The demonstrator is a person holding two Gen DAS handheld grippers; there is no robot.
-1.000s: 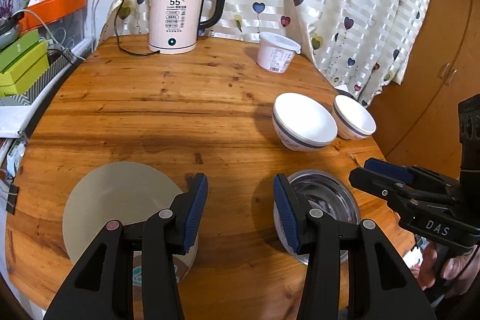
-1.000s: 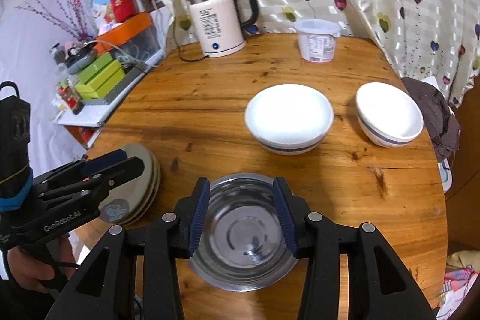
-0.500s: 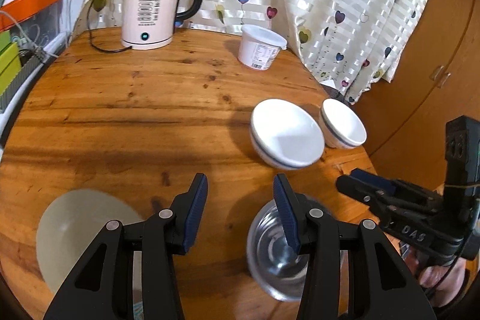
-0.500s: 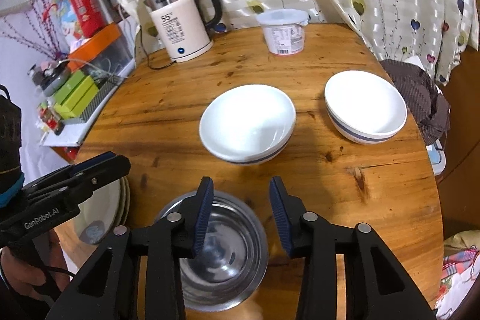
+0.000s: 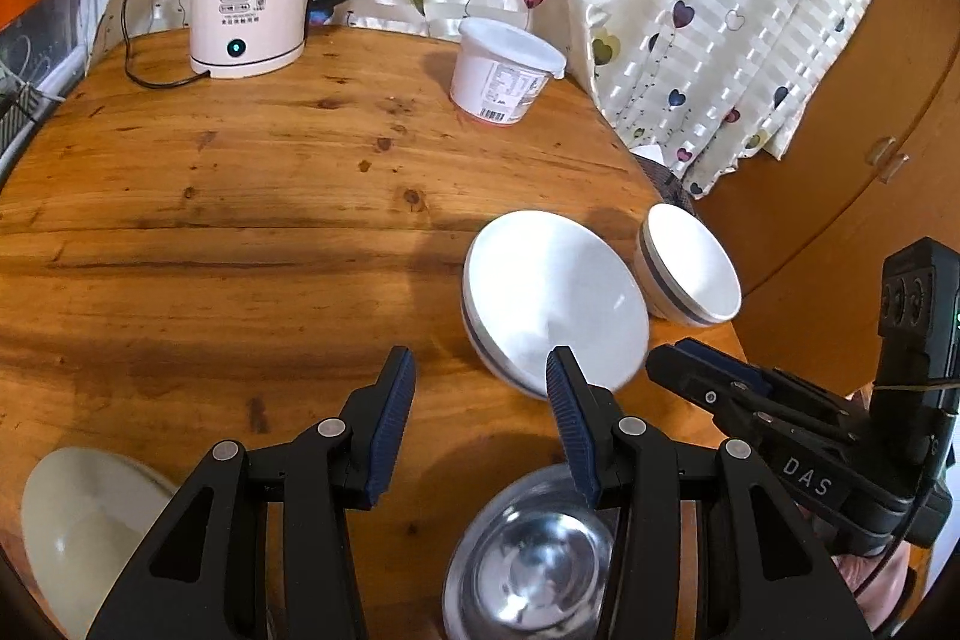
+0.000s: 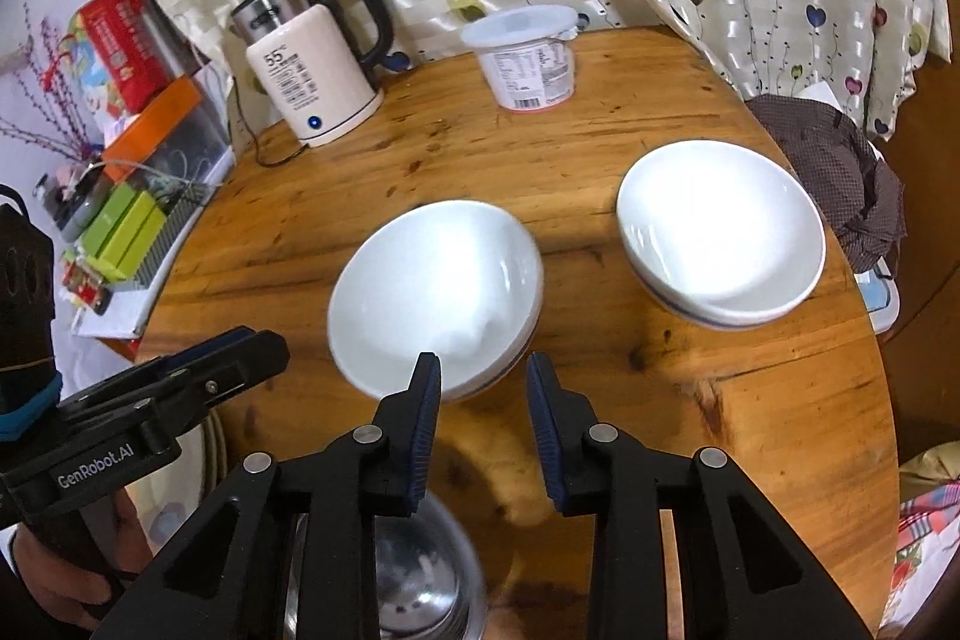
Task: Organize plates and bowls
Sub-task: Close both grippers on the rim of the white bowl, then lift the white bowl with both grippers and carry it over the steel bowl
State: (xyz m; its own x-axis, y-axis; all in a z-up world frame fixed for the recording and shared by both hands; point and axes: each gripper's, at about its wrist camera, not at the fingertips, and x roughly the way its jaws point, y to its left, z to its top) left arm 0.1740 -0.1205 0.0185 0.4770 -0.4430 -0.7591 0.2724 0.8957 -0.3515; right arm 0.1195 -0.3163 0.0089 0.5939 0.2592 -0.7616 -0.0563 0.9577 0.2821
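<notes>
Having slid past the steel bowl [image 6: 414, 589] toward the near white bowl [image 6: 432, 292]: right gripper [image 6: 483, 394] closing empty, left gripper [image 5: 480, 400] half-open, empty.

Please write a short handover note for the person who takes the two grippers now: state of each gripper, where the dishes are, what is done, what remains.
Left gripper: open, empty.
Right gripper: empty, jaws closing, near the middle white bowl.
Second white bowl sits apart, to its right.
Steel bowl at the near edge; plates stacked near left.
Done: plates stacked.
Left: gather the three bowls.

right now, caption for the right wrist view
Right claw, empty, closing near a white bowl on the wooden table.
</notes>
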